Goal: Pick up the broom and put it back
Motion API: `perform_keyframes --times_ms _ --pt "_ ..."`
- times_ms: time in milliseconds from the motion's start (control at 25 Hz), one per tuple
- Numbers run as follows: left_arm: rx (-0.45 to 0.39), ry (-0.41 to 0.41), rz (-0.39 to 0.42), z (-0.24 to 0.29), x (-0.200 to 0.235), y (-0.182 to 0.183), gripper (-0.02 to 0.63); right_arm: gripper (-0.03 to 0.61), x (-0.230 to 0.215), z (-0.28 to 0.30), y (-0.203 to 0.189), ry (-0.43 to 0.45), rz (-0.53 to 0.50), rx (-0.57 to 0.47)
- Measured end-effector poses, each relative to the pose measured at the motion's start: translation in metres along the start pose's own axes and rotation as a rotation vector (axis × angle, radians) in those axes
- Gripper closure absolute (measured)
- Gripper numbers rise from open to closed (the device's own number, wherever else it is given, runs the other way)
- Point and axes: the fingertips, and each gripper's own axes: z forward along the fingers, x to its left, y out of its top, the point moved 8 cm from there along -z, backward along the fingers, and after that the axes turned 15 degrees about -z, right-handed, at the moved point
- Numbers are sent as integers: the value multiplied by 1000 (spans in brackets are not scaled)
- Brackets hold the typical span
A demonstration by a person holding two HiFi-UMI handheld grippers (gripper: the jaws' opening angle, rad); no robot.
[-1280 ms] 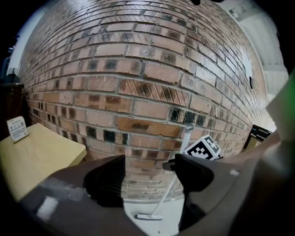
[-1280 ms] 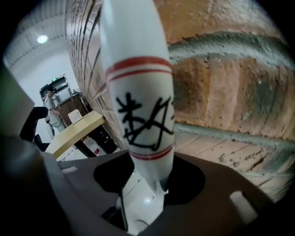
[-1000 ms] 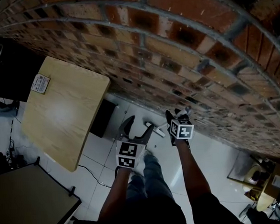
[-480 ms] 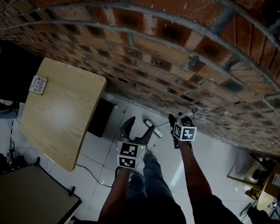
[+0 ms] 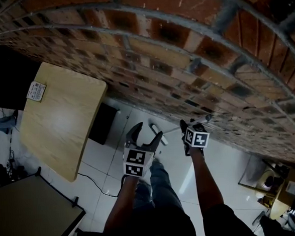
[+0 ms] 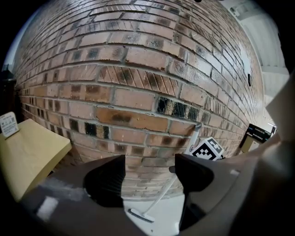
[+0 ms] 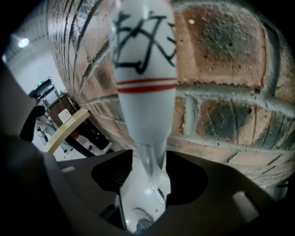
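A white broom leans against the brick wall [image 5: 183, 52], its head [image 5: 158, 132] resting on the white floor tiles. In the left gripper view the broom's handle [image 6: 162, 197] slants up from the head [image 6: 140, 215] to the marker cube of my right gripper [image 6: 208, 150]. My right gripper [image 5: 193, 123] is at the top of the handle. In the right gripper view the handle [image 7: 145, 92], with black writing and red stripes, runs between the jaws of the right gripper [image 7: 150, 161], with floor showing beside it. My left gripper [image 5: 146, 132] [image 6: 150, 166] is open and empty, to the left of the broom.
A light wooden table [image 5: 62, 121] stands to the left against the wall, with a dark box [image 5: 101, 124] under its corner. A dark desk [image 5: 28, 214] fills the lower left and a cable [image 5: 99, 184] lies on the floor. There is clutter at the lower right [image 5: 278, 191].
My right gripper has shifted a little to the right along the wall, still at the broom handle. The left gripper has hardly moved. The view has tilted further towards the wall.
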Motion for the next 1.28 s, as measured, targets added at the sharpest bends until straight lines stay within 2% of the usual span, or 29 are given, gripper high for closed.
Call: perform_keyframes --times_ms 280,440,680,800,1040,1280 --pt "7 -2 0 5 -3 -1 275 350 -8 -4 -3 6 0 -1" --pt "2 -11 4 6 -7 2 275 289 -4 -16 -7 2 -3 -10" --pt "-24 -8 2 -7 -8 8 275 249 -4 -61 -18 -55 0 -40" --pt "-41 -2 5 -22 -8 11 275 239 -3 -97 -14 -85 0 -87" --pt "-115 11 30 -66 -11 27 275 239 35 -164 27 -69 -103 -238" --pt "-245 106 22 -157 2 49 275 239 121 -212 101 38 -268 -436"
